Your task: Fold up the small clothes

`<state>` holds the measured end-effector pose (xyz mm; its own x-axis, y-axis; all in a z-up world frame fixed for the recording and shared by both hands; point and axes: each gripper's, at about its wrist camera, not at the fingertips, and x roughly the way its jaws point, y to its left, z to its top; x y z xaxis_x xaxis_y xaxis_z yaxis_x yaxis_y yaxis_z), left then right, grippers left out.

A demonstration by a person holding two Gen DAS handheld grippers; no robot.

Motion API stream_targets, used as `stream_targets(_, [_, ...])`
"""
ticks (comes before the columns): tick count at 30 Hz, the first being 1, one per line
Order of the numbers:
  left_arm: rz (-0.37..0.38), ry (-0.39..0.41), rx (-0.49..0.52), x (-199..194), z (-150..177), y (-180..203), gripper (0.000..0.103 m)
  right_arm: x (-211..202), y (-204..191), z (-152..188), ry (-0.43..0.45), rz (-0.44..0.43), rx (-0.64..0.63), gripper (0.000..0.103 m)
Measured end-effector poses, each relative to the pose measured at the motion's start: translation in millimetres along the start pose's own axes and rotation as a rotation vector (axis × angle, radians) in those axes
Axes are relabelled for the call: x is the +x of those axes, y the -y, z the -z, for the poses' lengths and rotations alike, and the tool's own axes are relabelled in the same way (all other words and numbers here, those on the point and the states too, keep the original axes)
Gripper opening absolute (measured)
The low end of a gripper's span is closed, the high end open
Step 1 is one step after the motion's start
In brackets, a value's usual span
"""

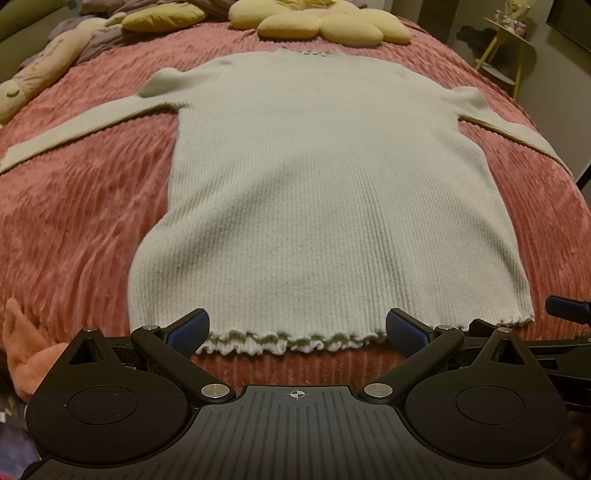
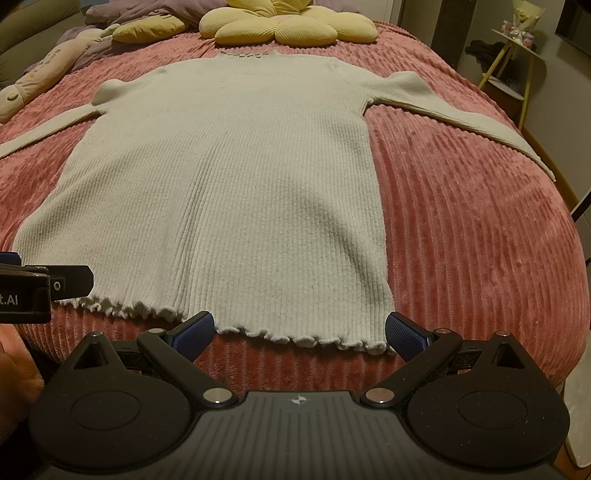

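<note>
Left wrist cam: my left gripper (image 1: 297, 330) is spread wide w/ nothing in it, fingers straddling the frilly hem of the pale ribbed sweater (image 1: 325, 192), which lies flat, sleeves out, on the pink ribbed bedspread (image 1: 74, 206); yellow flower cushion (image 1: 321, 22) just past the collar. Right wrist cam: right gripper (image 2: 299, 332) also wide, empty, at the hem's right corner; left gripper tip visible at frame's left edge.

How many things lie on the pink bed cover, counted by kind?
Sweater: 1, pale, spread flat
Yellow flower cushion: 1
Long cream plush toy: 1
Orange plush item: 1, at the near left edge
Total: 4
</note>
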<state>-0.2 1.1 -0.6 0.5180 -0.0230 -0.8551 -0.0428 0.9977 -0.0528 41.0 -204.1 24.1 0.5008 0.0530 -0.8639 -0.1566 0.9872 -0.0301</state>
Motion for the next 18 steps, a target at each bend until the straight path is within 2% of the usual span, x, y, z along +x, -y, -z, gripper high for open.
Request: stream_targets(18, [0.008,-0.001,-0.005,-1.2,1.2,0.7,0.103,-0.4,0.7,-0.6,0.003,0.002,0.000,0.099])
